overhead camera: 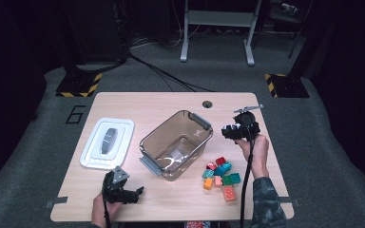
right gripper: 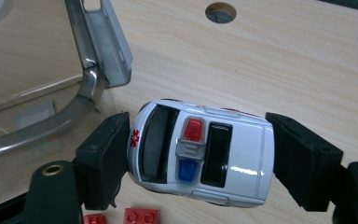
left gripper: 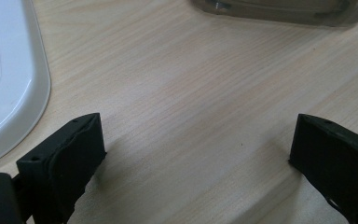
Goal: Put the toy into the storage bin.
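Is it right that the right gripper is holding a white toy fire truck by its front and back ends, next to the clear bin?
Not quite: the toy is a white ambulance, with a red medical star and a red-and-blue light bar, as the right gripper view shows. The right gripper does hold it by its front and back ends, next to the clear bin.

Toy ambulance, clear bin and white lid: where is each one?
toy ambulance [right gripper: 200, 151]: right gripper view, on its white roof by the light bar.
clear bin [overhead camera: 148, 140]: high view, on its left rim.
white lid [overhead camera: 91, 149]: high view, on its flat left part.
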`<state>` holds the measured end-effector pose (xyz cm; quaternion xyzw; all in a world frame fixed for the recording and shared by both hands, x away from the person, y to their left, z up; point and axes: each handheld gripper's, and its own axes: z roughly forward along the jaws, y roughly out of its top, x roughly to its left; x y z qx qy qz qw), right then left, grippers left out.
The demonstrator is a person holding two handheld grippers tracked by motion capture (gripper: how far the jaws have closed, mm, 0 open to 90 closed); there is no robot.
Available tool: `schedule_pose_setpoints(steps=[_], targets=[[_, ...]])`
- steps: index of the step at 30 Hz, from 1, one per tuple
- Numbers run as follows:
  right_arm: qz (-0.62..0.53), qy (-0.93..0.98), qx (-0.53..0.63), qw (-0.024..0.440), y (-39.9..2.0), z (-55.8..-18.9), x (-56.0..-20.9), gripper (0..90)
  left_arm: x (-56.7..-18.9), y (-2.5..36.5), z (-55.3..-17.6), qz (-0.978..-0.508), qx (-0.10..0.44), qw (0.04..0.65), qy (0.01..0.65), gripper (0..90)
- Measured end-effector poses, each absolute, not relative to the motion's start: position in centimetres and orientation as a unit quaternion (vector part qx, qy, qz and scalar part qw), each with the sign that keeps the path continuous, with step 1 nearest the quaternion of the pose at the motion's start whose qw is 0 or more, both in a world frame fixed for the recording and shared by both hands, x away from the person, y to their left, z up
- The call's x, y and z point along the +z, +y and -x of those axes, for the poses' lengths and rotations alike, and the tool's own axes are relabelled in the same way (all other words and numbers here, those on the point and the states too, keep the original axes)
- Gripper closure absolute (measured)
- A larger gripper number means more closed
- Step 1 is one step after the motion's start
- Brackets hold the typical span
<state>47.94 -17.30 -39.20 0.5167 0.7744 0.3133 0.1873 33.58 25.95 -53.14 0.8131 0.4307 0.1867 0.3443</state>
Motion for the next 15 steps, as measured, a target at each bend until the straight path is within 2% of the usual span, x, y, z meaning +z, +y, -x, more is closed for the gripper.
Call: schedule_pose_setpoints(steps=[15], targets=[[-0.489, 0.783, 0.328, 0.200, -15.8, -47.9, -36.5, 24.5, -53.1, 26.0, -33.6, -0.813, 0.187, 0.344, 0.430, 2.9]])
